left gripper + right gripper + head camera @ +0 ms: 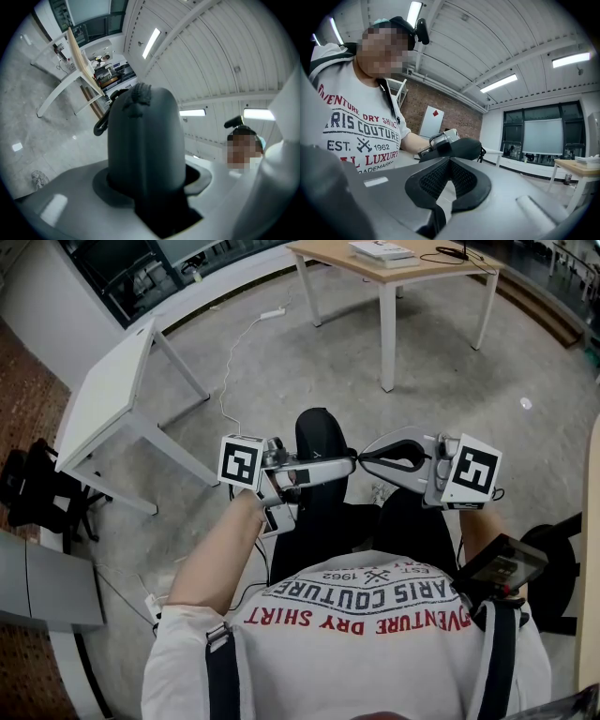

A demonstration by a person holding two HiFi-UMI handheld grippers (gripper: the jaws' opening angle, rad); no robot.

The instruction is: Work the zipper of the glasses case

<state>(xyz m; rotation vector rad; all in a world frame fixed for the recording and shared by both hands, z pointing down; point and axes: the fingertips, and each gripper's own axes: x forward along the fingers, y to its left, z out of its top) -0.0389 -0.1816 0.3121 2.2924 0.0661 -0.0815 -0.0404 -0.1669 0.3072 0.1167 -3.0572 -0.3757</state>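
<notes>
My left gripper (342,465) is shut on a dark grey glasses case (319,432), holding it in the air in front of the person's lap. In the left gripper view the case (143,140) fills the space between the jaws, its zipper pull (136,96) at the far end and a black loop (101,124) hanging at its left. My right gripper (366,460) points at the case's end with its jaws shut. In the right gripper view its tips (450,161) meet just before the case (461,147). Whether they pinch anything is hidden.
A white table (108,395) stands at the left and a wooden-topped table (394,268) at the back. A cable with a power strip (272,312) runs over the concrete floor. A black chair (37,488) is at the far left.
</notes>
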